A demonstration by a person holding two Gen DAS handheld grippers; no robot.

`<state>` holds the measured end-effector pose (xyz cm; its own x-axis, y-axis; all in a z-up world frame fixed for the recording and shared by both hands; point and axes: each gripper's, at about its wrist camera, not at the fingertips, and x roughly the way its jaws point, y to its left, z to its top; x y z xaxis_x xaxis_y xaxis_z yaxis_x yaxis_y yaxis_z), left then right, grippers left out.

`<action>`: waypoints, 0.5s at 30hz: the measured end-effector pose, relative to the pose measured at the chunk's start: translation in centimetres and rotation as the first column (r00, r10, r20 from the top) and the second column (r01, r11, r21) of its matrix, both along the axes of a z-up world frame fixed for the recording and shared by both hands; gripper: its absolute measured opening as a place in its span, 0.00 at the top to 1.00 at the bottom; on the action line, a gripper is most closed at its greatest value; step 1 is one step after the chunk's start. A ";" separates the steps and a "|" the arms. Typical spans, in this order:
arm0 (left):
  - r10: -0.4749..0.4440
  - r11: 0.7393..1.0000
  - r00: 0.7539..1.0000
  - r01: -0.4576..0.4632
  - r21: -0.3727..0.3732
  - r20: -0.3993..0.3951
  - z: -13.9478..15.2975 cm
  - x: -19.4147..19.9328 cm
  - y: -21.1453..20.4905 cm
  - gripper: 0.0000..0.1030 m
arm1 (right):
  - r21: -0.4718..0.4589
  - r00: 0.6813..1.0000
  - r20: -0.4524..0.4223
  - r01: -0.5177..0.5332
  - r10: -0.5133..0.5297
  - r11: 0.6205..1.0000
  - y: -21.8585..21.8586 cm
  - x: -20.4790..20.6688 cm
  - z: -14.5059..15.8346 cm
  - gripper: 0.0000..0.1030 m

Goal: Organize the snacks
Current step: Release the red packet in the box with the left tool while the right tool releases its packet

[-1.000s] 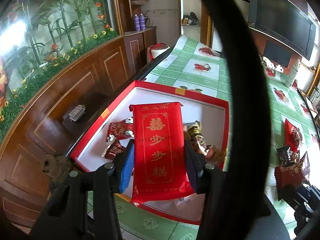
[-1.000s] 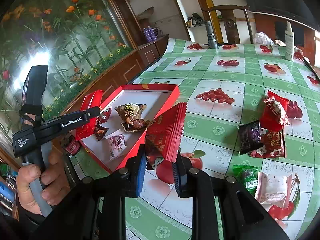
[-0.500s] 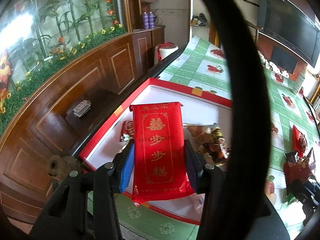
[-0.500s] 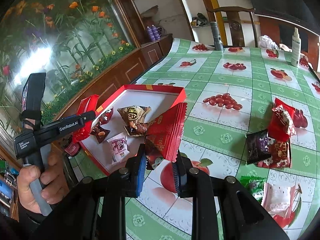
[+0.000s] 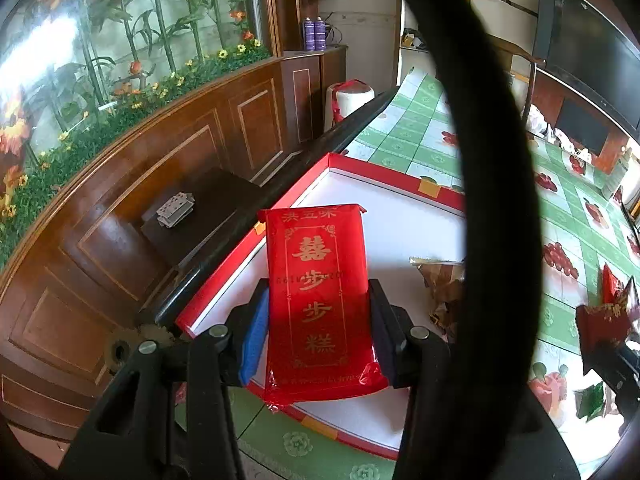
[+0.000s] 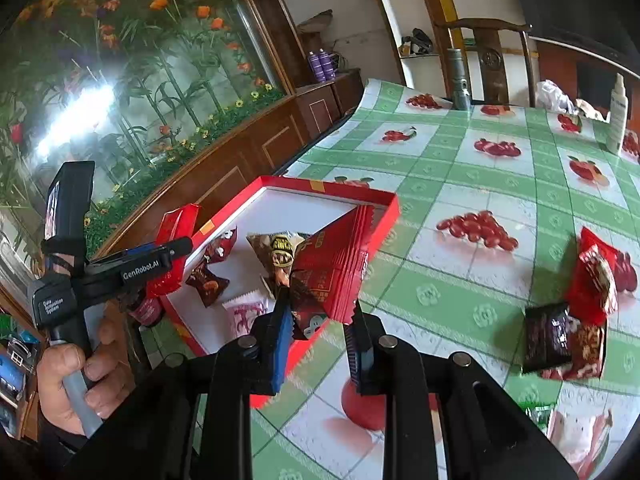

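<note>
Both tools shifted toward red tray [image 5: 384, 178]; left tool [image 5: 318, 328] clamps red packet [image 5: 318, 280], right tool [image 6: 320, 326] clamps red pouches [image 6: 336, 272].

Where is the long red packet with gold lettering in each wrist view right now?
Left wrist: long red packet at centre, clamped in the left gripper above the red tray.
Right wrist: same packet at left, seen edge-on in the left gripper.
Shared landmark: the red tray.
</note>
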<state>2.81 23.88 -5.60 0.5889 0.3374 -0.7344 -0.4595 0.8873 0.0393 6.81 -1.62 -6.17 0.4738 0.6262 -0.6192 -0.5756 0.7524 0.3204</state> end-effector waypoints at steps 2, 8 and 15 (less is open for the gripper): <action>-0.002 1.000 1.000 0.002 0.007 0.002 0.1 0.3 0.0 0.53 | 0.003 1.000 0.003 -0.004 0.004 1.000 0.4 0.4 0.1 0.78; -0.008 1.000 1.000 0.008 0.028 -0.007 0.2 1.5 0.4 0.53 | 0.005 1.000 0.015 -0.001 0.001 1.000 1.6 1.9 0.4 0.78; -0.005 0.999 1.000 0.006 0.038 -0.007 0.3 2.7 0.9 0.53 | 0.005 1.000 0.025 -0.006 0.006 1.000 3.3 3.8 0.9 0.78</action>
